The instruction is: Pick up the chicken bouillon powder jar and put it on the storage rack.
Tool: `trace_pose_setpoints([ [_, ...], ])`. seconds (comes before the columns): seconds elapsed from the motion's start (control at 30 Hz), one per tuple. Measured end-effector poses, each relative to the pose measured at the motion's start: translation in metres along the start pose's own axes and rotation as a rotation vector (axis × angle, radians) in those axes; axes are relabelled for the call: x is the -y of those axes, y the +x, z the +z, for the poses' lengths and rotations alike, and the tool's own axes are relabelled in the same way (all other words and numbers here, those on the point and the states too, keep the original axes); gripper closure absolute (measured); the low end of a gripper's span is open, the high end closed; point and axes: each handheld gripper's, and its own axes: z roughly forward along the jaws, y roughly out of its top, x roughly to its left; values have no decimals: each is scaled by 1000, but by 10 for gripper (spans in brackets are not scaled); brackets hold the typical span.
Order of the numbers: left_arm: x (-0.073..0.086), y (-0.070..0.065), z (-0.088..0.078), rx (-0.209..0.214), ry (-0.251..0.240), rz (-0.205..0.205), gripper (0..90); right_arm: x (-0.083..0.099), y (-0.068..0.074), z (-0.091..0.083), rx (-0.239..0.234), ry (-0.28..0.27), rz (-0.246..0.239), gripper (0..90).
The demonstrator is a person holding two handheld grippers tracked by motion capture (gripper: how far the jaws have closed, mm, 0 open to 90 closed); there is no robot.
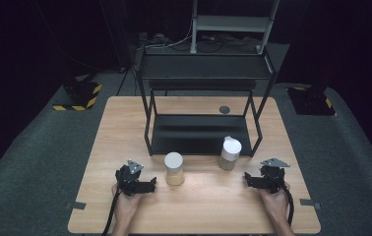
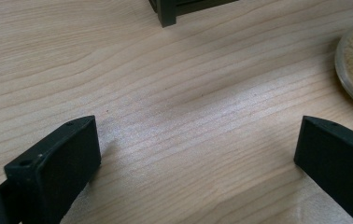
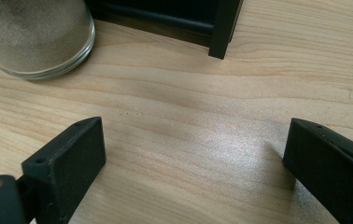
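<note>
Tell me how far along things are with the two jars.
Nothing looks done yet. Both jars, the left jar and right jar, stand on the table before the empty black shelf. Left gripper and right gripper rest open beside them, holding nothing. All moving remains.

Pale wood-grain table (image 1: 208, 206); black rack (image 1: 201, 132); black grippers, left (image 1: 142, 184) and right (image 1: 258, 181); tan-filled jar (image 1: 174, 169); grey-brown-filled jar (image 1: 229, 155).

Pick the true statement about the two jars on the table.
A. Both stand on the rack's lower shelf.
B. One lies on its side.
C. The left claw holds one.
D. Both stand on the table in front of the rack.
D: the left jar and the right jar stand upright on the table, just in front of the rack, each apart from the claws.
</note>
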Motion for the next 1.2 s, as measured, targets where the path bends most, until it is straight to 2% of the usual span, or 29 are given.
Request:
trace_pose_setpoints([
  [0.07, 0, 0, 0, 0, 0, 1, 3, 0, 0, 0, 0, 0, 0, 49],
  [0.3, 2, 3, -6, 44, 12, 42, 2, 0, 0, 0, 0, 0, 2, 45],
  [0.33, 3, 3, -10, 70, 15, 56, 2, 0, 0, 0, 0, 0, 2, 43],
  [0.37, 3, 3, -10, 70, 15, 56, 2, 0, 0, 0, 0, 0, 2, 43],
  [0.47, 5, 0, -19, 113, 9, 90, 2, -1, 0, 1, 2, 2, 5, 39],
  [0.57, 6, -1, -22, 138, 2, 100, 2, -1, 0, 1, 2, 2, 4, 38],
  [0.77, 2, -7, -21, 201, -10, 113, 11, -1, 0, 1, 2, 2, 3, 38],
  [0.9, -3, -13, -16, 215, -13, 123, 16, -1, 0, 1, 2, 2, 3, 37],
  [1.1, -7, -18, -11, 242, -45, 98, 25, -1, 0, 1, 2, 1, 2, 38],
  [1.2, -9, -21, -9, 247, -46, 102, 28, -1, 0, 1, 2, 1, 2, 37],
])
